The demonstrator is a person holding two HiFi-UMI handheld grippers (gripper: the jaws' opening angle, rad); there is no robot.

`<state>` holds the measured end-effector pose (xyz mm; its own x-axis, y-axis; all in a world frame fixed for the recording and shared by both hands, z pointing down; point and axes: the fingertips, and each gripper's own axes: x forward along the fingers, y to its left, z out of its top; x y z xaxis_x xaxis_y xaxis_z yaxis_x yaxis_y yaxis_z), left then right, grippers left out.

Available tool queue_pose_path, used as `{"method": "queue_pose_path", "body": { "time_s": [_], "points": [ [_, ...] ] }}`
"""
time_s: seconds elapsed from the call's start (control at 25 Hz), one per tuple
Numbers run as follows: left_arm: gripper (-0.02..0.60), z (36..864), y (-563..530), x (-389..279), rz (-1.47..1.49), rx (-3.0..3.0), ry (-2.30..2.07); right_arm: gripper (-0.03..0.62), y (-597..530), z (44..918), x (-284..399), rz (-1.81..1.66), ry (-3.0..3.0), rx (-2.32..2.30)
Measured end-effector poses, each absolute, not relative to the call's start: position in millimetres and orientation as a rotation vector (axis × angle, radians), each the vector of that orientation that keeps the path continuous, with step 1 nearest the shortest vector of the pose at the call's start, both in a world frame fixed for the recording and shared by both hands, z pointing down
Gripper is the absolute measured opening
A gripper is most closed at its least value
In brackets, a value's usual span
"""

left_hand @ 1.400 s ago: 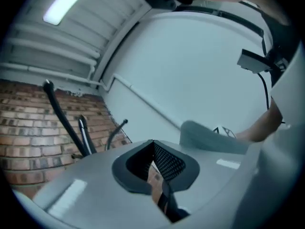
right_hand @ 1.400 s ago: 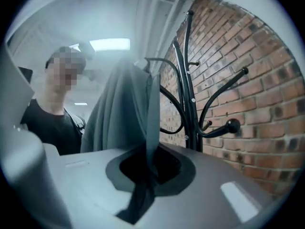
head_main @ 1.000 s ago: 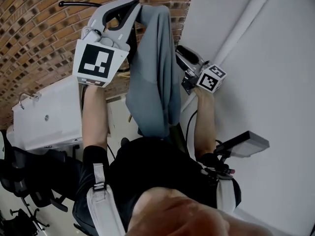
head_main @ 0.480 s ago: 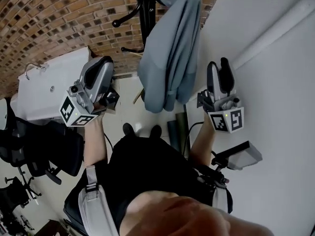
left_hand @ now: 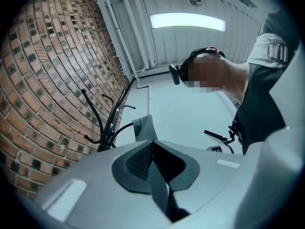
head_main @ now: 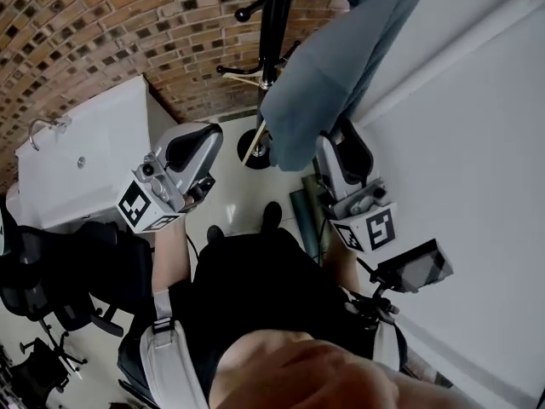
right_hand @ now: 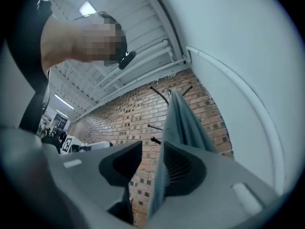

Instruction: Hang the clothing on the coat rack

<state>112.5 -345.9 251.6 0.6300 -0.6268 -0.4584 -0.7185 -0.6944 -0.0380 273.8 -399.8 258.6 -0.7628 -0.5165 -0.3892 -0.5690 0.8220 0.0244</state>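
- Right tool (right_hand: 151, 149) is standing partly open, its jaws having just been closing. A strip of the grey garment (head_main: 341, 66) is showing in the gap along one pad and brick is showing past the other pad, so nothing is being pinched.
- Garment is hanging draped from the upper part of the coat rack (head_main: 271, 49), with its lower edge just beside the tip of the right tool.
- Clenched on nothing, the left tool (left_hand: 152, 144) is hanging on the far side of the rack pole, well apart from the garment.
- Judged step: the hang is looking done, and the right tool is either parting from the hem or settling it.
- To do this well, the operator should be spreading the jaws fully before drawing away, so no fold is snagging and dragging the garment off. The pull should be running straight out along the jaws, clear of the rack arms.
- Rack is standing on the floor between the brick wall (head_main: 128, 32) and the white wall (head_main: 477, 143).
- Rack top is being cut off by the head view's upper edge, so the arm bearing the garment cannot be told.
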Motion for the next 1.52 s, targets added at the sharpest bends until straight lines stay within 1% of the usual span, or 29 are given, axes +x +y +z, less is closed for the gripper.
{"method": "queue_pose_path", "body": {
  "time_s": [0.04,0.16,0.28,0.52,0.72,1.0,1.2,1.32,1.52],
  "points": [
    [0.003,256.2,-334.8,107.2,0.609,-2.643,1.072,0.137,-386.8,263.3,256.7,0.212,2.659,-0.825],
    [0.003,266.8,-307.0,87.7,0.633,-2.679,0.989,0.062,-355.0,276.3,209.2,0.215,2.733,-0.855],
    [0.003,271.2,-285.0,68.7,0.698,-2.701,0.930,0.003,-326.2,285.6,174.1,0.236,2.819,-0.909],
    [0.002,284.0,-248.5,44.2,0.900,-2.781,0.778,0.003,-270.9,300.7,148.3,0.282,2.904,-1.116],
    [0.003,269.1,-225.4,34.3,1.004,-2.753,0.718,0.003,-243.6,297.7,140.3,0.348,2.887,-1.123],
    [0.002,248.1,-186.4,45.7,0.928,-2.667,0.691,0.003,-217.9,272.4,135.6,0.408,2.870,-0.972],
    [0.003,232.0,-175.1,91.4,0.879,-2.652,0.664,0.003,-211.8,265.5,173.4,0.437,2.813,-0.935],
    [0.003,232.7,-172.4,116.3,0.798,-2.673,0.648,0.003,-212.1,259.5,189.1,0.380,2.773,-0.937],
    [0.002,229.6,-180.0,148.3,0.654,-2.672,0.676,0.003,-212.2,254.5,217.8,0.386,2.706,-0.965]
  ]
}}
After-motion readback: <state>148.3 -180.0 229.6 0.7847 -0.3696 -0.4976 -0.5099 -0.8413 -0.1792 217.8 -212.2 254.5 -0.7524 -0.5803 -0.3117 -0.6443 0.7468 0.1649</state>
